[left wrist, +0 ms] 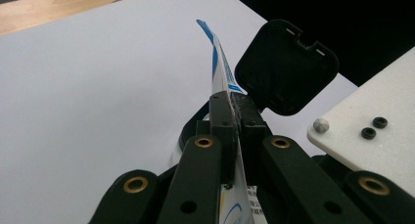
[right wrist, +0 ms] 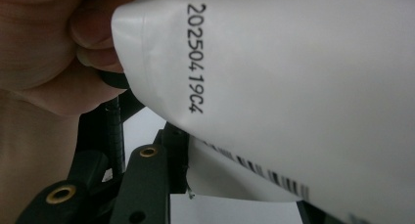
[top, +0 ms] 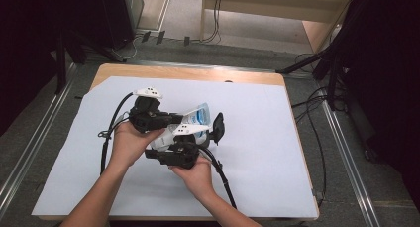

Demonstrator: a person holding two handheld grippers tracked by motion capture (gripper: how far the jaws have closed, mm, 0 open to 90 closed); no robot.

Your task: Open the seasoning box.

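Pinching the white-and-blue pouch edge-on, your left gripper with jaws closed tight on it, your right gripper just beside it, jaws hidden behind the pouch, grip unclear, "20250419C4" printed there, both above the white sheet on the table.

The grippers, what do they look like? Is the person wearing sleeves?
Both grippers, left and right, are black, with brass-coloured rivets on the linked jaw arms. Each carries a pale three-cornered plate on top and trails a black cable. The forearms are bare, no sleeves.
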